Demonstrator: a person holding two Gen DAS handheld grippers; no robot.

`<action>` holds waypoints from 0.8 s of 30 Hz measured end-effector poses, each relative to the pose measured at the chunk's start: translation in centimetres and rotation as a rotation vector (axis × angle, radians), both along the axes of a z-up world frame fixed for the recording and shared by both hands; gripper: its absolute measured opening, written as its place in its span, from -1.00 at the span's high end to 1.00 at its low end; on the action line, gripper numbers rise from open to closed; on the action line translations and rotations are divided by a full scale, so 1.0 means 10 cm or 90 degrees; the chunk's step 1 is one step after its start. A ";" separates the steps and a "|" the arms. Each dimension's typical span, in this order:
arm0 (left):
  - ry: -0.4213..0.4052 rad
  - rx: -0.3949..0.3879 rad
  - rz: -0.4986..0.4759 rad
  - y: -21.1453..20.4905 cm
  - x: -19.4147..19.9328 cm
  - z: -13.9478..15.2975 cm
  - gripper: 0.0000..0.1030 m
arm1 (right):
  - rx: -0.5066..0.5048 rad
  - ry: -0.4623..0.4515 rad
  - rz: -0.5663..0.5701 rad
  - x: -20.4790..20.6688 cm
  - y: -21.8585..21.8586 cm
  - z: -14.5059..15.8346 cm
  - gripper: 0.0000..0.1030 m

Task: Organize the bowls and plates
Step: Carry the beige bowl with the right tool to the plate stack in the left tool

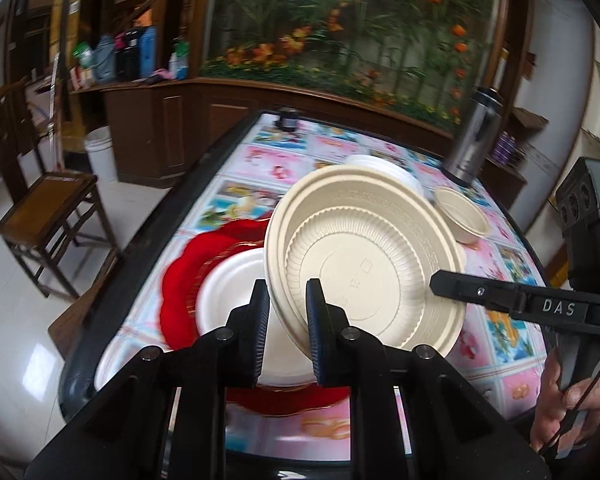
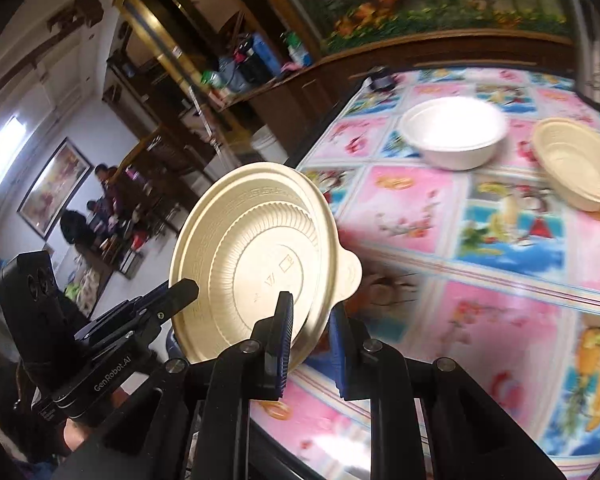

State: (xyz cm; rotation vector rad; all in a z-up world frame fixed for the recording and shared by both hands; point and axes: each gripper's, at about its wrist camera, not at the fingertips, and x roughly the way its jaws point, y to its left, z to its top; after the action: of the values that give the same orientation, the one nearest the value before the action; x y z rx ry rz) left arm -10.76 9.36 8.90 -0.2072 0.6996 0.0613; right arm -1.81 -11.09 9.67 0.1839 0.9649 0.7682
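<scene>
A beige plate (image 1: 363, 264) is gripped at its rim by both the left gripper (image 1: 288, 320) and the right gripper (image 2: 309, 340), jaws closed on it; stacking on the white plate (image 1: 232, 280) is judged next.

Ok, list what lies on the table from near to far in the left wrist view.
red plate → held beige plate → small beige bowl → steel flask → small dark object at the far edge.

Black left gripper (image 1: 288, 322) (blue ribbed pads), silver screws, "DAS" lettering
</scene>
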 end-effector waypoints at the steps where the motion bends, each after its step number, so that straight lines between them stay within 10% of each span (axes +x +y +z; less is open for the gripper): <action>1: 0.003 -0.001 0.009 0.06 -0.01 -0.03 0.71 | -0.001 0.008 0.006 0.01 0.07 -0.03 0.65; 24: -0.007 0.064 0.081 0.25 -0.08 -0.30 0.71 | -0.049 0.057 0.043 0.07 0.64 -0.35 0.64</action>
State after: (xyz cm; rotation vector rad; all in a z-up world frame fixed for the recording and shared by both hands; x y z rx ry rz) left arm -11.58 11.83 5.90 -0.1547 0.6703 0.2169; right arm -1.14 -4.66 6.20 0.1196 1.0877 0.7893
